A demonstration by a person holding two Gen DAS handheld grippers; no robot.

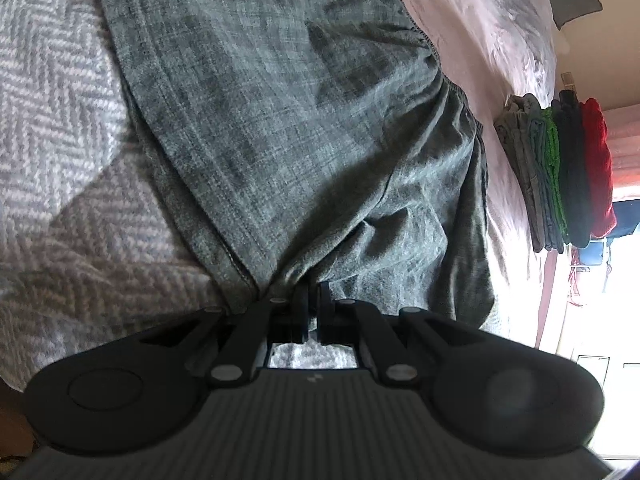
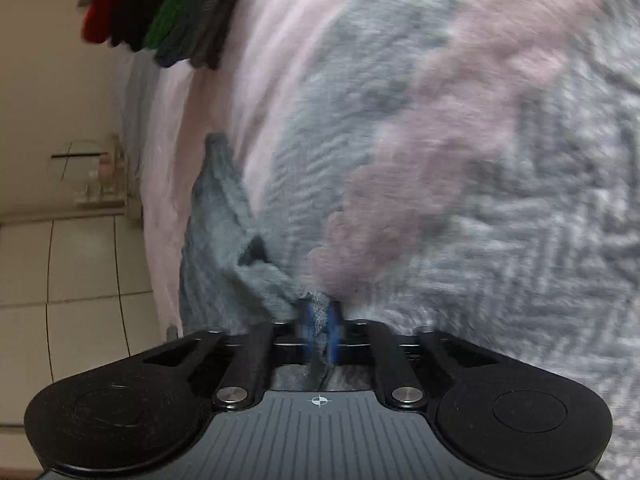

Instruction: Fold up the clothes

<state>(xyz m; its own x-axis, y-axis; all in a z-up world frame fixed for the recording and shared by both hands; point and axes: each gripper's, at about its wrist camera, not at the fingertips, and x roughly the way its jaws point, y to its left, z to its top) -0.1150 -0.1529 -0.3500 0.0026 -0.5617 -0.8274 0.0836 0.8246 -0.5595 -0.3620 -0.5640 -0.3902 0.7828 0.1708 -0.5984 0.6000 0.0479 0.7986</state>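
Holding grey shorts [image 1: 288, 128] over bed [image 1: 472, 40] | left hand-held gripper [image 1: 314, 296] pinching one corner, right hand-held gripper [image 2: 320, 320] pinching another | soft, light, floppy; likely best gripped at hem corners

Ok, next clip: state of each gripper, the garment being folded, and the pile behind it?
Left hand-held gripper: shut on the grey garment's edge.
Right hand-held gripper: shut on a bunched bit of the same grey fabric.
Grey garment: spread over the bed cover, wrinkled near the left grip, not yet folded.
Stack of clothes: folded and piled on the bed cover, apart from the garment.
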